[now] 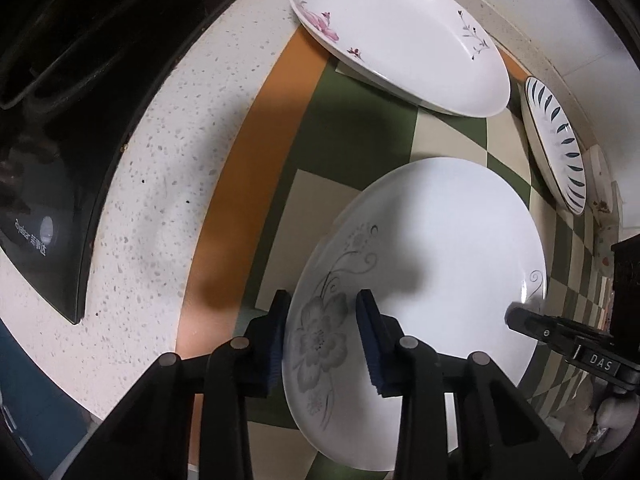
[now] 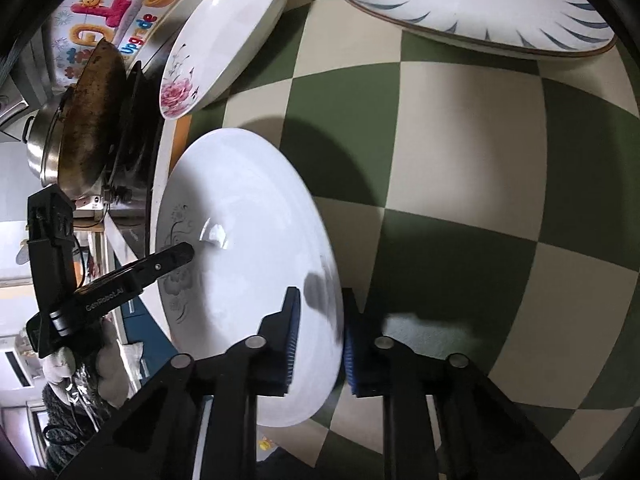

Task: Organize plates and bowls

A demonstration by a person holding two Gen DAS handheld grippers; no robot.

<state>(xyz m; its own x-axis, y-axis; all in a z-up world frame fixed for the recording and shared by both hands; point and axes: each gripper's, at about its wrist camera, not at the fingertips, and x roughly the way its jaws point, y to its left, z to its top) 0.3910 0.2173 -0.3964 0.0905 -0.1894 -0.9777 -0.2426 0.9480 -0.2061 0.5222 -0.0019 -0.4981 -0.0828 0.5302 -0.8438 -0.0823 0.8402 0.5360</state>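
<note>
The grey-flowered plate (image 1: pixel 432 248) is held above the green-and-cream checked mat (image 1: pixel 360 120), gripped at opposite edges by both grippers. Furthest left in the left wrist view a black glass cooktop (image 1: pixel 48 200) is set into the speckled countertop (image 1: pixel 160 184), with the mat's orange border beside it. Next, the left gripper (image 1: pixel 324 336) is seen with its blue pads straddling the rim at the flower print, one finger under the plate and one on its face; the jaws do not look fully pressed to the china, so a firm clamp cannot be confirmed from this view alone. At the right edge the tip of the right gripper (image 1: pixel 516 316) is seen touching the far rim.

In the right wrist view a browned pan (image 2: pixel 92 116) on a steel pot is seen at the left, then the plate (image 2: pixel 244 216), and the right gripper (image 2: pixel 320 336) closed around its near rim, a finger on each side. A two-handed hold is judged to keep the wide, shallow plate level and steady while it is carried to a stack.

Three plates are counted: the held one, a pink-flowered plate (image 1: pixel 396 32) and a blue-leaf plate (image 1: pixel 556 144), both resting on the mat behind. No bowl is seen.
</note>
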